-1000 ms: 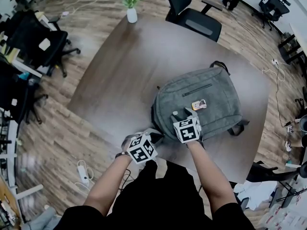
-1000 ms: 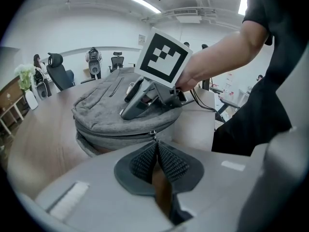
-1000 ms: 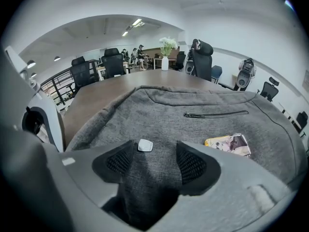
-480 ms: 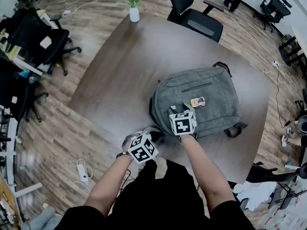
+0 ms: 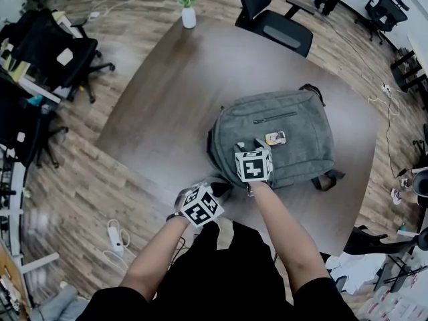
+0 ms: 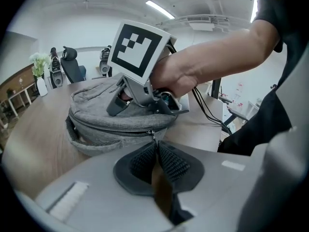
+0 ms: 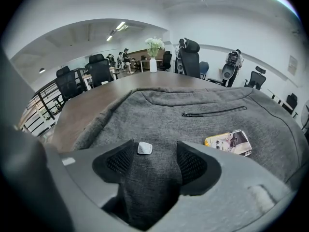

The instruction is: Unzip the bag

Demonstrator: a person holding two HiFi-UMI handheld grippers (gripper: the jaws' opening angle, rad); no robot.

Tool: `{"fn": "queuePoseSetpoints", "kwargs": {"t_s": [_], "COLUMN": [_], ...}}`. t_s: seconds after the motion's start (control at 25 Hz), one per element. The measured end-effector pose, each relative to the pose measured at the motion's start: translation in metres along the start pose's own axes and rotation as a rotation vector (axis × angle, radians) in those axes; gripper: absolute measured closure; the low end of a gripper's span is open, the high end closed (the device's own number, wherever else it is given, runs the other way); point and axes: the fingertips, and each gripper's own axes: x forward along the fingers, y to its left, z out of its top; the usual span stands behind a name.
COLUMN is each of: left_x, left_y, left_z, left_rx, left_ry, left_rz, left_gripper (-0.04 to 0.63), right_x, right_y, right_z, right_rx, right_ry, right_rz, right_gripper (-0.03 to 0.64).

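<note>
The grey backpack [image 5: 287, 129] lies flat toward the near right edge of the table [image 5: 167, 92]. At its near end, the left gripper [image 6: 157, 151] has its jaws narrow, pinching the brown zipper pull [image 6: 161, 182]. The right gripper [image 7: 154, 161] clamps a bunched fold of the backpack's top fabric. A printed card [image 7: 229, 142] lies just beside that gripper on the backpack. A vase [image 5: 188, 15] stands at the far corner.

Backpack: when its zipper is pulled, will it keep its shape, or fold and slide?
Likely floppy: the grey backpack bunches into a fold between the jaws of the right gripper. It lies slack on the smooth table, so it may slide unless held.
</note>
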Motion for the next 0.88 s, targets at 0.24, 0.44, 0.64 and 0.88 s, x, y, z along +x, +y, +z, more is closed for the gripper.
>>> {"fn": "queuePoseSetpoints", "kwargs": {"t_s": [0.24,0.44,0.64,0.88], "left_x": [0.002,0.004,0.003,0.003], "left_y": [0.005,0.007,0.009,0.009], "left_z": [-0.006,-0.004,-0.007,-0.007], "left_rx": [-0.03,-0.032,-0.035,-0.036], "left_ry": [-0.027,-0.039,-0.036,-0.027], "left_rz": [0.034,0.045,0.043,0.046], "left_gripper": [0.568,0.569,0.569,0.568], "right_x": [-0.002,-0.018,-0.066,-0.11], "right_y": [-0.001,0.002,0.001,-0.025], "right_z": [-0.001,0.007,0.009,-0.052], "right_rx": [0.009,0.043,-0.124,-0.45], "right_ry": [-0.01,-0.067,-0.126,-0.005], "right_rz": [0.025,0.136,0.273,0.407], "right_gripper": [0.344,0.314,0.314,0.314]}}
